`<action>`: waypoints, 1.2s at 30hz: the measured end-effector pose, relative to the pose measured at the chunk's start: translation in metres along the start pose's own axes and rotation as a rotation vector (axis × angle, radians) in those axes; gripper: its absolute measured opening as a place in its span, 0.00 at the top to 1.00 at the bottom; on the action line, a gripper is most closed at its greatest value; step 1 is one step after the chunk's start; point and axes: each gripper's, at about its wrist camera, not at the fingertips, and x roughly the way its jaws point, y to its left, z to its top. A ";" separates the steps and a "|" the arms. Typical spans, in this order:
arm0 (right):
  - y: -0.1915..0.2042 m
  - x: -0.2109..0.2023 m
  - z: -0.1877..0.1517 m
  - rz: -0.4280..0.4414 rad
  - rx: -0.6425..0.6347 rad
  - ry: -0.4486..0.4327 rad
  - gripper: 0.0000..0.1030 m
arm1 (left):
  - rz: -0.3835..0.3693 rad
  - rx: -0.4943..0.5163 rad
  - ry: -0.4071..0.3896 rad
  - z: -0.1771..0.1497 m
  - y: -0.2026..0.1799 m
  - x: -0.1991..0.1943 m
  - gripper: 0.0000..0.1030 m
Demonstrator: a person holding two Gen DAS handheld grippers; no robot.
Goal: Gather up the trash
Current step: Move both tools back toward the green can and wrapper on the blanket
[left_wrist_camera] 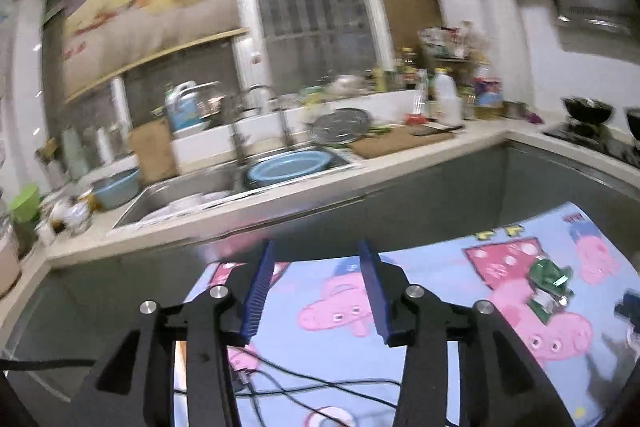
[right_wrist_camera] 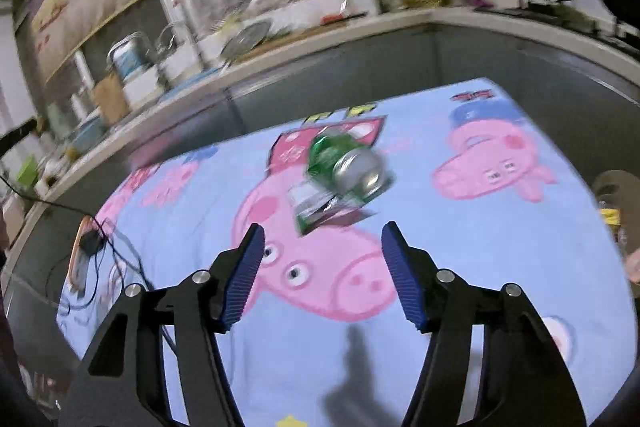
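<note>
Our right gripper (right_wrist_camera: 322, 239) has its jaws spread wide with nothing between them, hanging over the cartoon-pig cloth (right_wrist_camera: 460, 247). Just ahead of the fingertips sits the crushed green can (right_wrist_camera: 346, 171), lying on its side on top of a flat green-and-white wrapper (right_wrist_camera: 316, 213). The can's silver end faces us and a bit to the right, so its long axis runs away from us toward the far left; everything's motion-blurred, so we can't call the angle finer than that. There's bare cloth on both sides of the can and on the near side too.

Our left gripper (left_wrist_camera: 316, 255) is also released, jaws apart and holding nothing, off to the left of the can (left_wrist_camera: 550, 281) and well apart from it. Black cables (left_wrist_camera: 304, 383) trail over the cloth right under that gripper. The far edge of the cloth stops short of the grey cabinet fronts (left_wrist_camera: 400, 215), with a strip of open space between them. Beyond that the countertop (left_wrist_camera: 400, 159) is crowded, with a sink (left_wrist_camera: 192, 187) and a blue basin (left_wrist_camera: 288, 167).
</note>
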 end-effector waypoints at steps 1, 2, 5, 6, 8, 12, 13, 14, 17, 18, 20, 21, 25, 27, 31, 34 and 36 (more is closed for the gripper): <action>0.006 0.008 -0.002 0.012 -0.005 0.024 0.45 | -0.002 -0.017 0.005 -0.002 0.005 0.003 0.57; 0.008 0.012 -0.005 0.022 -0.005 0.041 0.48 | -0.010 -0.028 0.009 -0.006 0.005 0.004 0.57; 0.017 0.026 -0.012 0.051 -0.014 0.101 0.51 | -0.078 -0.044 0.051 -0.027 -0.013 0.019 0.54; 0.020 0.029 -0.013 0.050 -0.026 0.110 0.52 | -0.102 -0.051 0.067 -0.033 -0.016 0.023 0.53; 0.019 0.031 -0.011 0.033 -0.045 0.114 0.52 | -0.184 -0.059 0.120 -0.050 -0.037 0.038 0.53; -0.001 0.031 0.000 -0.002 0.000 0.097 0.52 | -0.357 -0.077 0.227 -0.074 -0.089 0.066 0.53; -0.007 0.030 0.003 -0.007 0.017 0.095 0.52 | -0.393 -0.061 0.252 -0.080 -0.105 0.072 0.53; -0.017 0.030 0.005 -0.007 0.052 0.092 0.52 | -0.412 -0.041 0.265 -0.085 -0.119 0.074 0.53; -0.032 0.028 0.008 -0.019 0.093 0.088 0.52 | -0.470 0.022 0.296 -0.095 -0.160 0.084 0.53; -0.035 0.028 0.009 -0.030 0.093 0.088 0.52 | -0.499 0.034 0.312 -0.099 -0.173 0.087 0.53; -0.042 0.028 0.012 -0.043 0.102 0.087 0.52 | -0.543 0.076 0.335 -0.105 -0.197 0.092 0.50; -0.046 0.029 0.013 -0.043 0.115 0.086 0.52 | -0.554 0.102 0.336 -0.106 -0.208 0.094 0.41; -0.055 0.030 0.013 -0.047 0.142 0.085 0.52 | -0.595 0.180 0.334 -0.114 -0.242 0.093 0.30; -0.056 0.033 0.010 -0.046 0.143 0.094 0.52 | -0.605 0.206 0.344 -0.118 -0.252 0.097 0.30; -0.055 0.044 0.004 -0.040 0.147 0.125 0.52 | -0.639 0.228 0.367 -0.121 -0.273 0.110 0.29; -0.054 0.047 0.003 -0.041 0.148 0.132 0.52 | -0.703 0.248 0.364 -0.119 -0.286 0.117 0.26; -0.054 0.047 0.003 -0.046 0.140 0.129 0.52 | -0.734 0.256 0.365 -0.118 -0.295 0.123 0.25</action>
